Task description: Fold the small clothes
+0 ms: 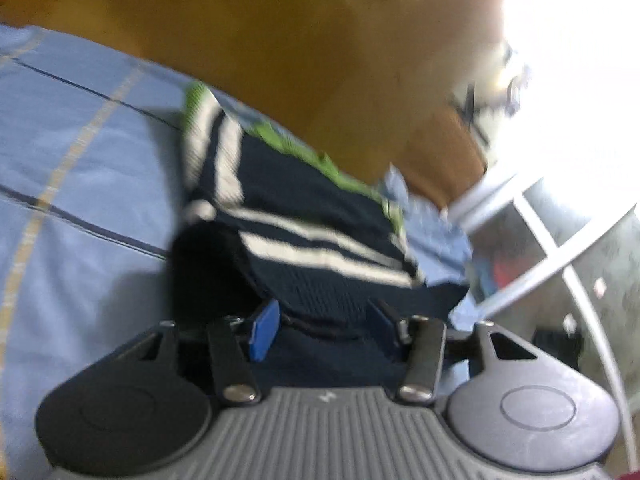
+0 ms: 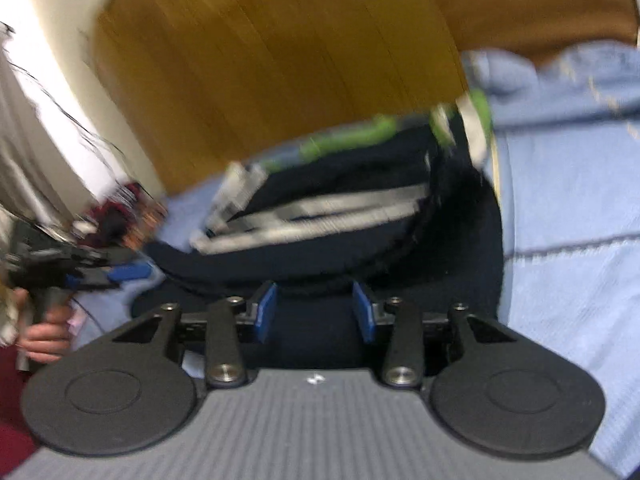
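A small navy garment (image 1: pixel 312 216) with white stripes and green trim lies bunched on a light blue bedsheet (image 1: pixel 80 160). My left gripper (image 1: pixel 320 320) sits right at its near edge, blue pads (image 1: pixel 264 330) apart with navy cloth between them. In the right wrist view the same garment (image 2: pixel 340 208) lies ahead, and my right gripper (image 2: pixel 316 308) is open with its blue pads (image 2: pixel 266 312) on either side of the navy hem. The left gripper (image 2: pixel 120 274) also shows at the left there. Both views are motion-blurred.
A wooden headboard or wall (image 1: pixel 280 40) rises behind the bed. A white metal frame (image 1: pixel 536 232) stands off the bed's right side. The person's hand (image 2: pixel 44 336) holds the left tool. The bedsheet (image 2: pixel 568 240) stretches to the right.
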`<state>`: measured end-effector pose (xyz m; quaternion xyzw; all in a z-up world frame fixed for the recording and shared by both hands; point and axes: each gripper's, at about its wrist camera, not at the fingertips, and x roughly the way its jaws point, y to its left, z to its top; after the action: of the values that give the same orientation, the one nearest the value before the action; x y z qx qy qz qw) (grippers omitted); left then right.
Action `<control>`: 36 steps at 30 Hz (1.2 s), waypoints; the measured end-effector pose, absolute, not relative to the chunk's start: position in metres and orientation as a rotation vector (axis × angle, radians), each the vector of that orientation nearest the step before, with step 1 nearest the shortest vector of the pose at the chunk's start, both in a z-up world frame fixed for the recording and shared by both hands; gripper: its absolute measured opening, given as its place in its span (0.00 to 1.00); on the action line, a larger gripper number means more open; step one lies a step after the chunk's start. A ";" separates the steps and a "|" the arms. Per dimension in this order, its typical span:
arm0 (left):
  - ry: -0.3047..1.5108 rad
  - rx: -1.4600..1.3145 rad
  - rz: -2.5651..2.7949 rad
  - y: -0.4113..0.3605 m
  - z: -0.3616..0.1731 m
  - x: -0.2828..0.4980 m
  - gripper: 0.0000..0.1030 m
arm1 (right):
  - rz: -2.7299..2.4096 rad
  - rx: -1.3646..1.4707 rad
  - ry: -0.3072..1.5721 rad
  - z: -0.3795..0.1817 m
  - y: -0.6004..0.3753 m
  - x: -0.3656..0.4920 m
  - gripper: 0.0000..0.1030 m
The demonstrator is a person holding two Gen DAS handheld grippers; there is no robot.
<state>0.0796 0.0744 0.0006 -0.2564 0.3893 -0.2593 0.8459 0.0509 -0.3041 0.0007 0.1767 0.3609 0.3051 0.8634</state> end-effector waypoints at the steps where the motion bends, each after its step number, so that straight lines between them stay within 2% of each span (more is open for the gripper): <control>1: 0.837 -0.526 -0.550 0.067 -0.003 0.086 0.47 | 0.631 0.372 0.771 -0.004 -0.301 0.060 0.33; 5: 0.864 -0.566 -0.515 0.051 -0.018 0.139 0.49 | 0.611 0.491 0.709 -0.002 -0.294 0.103 0.34; 9: 0.775 -0.655 -0.415 0.065 -0.005 0.162 0.51 | 0.507 0.558 0.615 0.006 -0.303 0.124 0.35; 11: 0.708 -0.659 -0.416 0.077 0.007 0.153 0.65 | 0.513 0.582 0.571 0.013 -0.319 0.112 0.40; 14: 0.676 -0.590 -0.356 0.096 0.018 0.132 0.68 | 0.482 0.532 0.534 0.020 -0.344 0.081 0.40; 22: 0.815 -0.531 -0.299 0.111 -0.007 0.078 0.70 | 0.382 0.495 0.623 0.001 -0.378 0.018 0.41; 23: 0.825 -0.521 -0.306 0.108 -0.009 0.075 0.67 | 0.384 0.479 0.628 0.000 -0.370 0.014 0.40; 24: 0.834 -0.504 -0.312 0.104 -0.011 0.074 0.63 | 0.387 0.454 0.629 0.000 -0.363 0.011 0.23; 25: 0.840 -0.481 -0.315 0.103 -0.013 0.072 0.38 | 0.390 0.432 0.623 0.001 -0.358 0.006 0.07; 26: 0.849 -0.444 -0.308 0.095 -0.012 0.072 0.13 | 0.385 0.416 0.613 0.003 -0.354 0.001 0.08; 29: 0.862 -0.356 -0.306 0.088 -0.004 0.063 0.13 | 0.338 0.398 0.577 0.014 -0.349 -0.016 0.08; 34: 0.912 -0.323 -0.319 0.099 0.001 0.056 0.13 | 0.289 0.393 0.678 -0.002 -0.352 -0.045 0.08; 35: 0.922 -0.308 -0.310 0.094 0.000 0.058 0.22 | 0.286 0.395 0.676 -0.006 -0.352 -0.046 0.08; 36: 0.937 -0.295 -0.287 0.093 -0.003 0.059 0.24 | 0.287 0.406 0.668 -0.006 -0.355 -0.047 0.09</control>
<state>0.0594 0.0931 -0.0026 -0.1412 0.4485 -0.1373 0.8718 -0.0472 -0.3547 -0.0065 0.1970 0.3243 0.1393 0.9147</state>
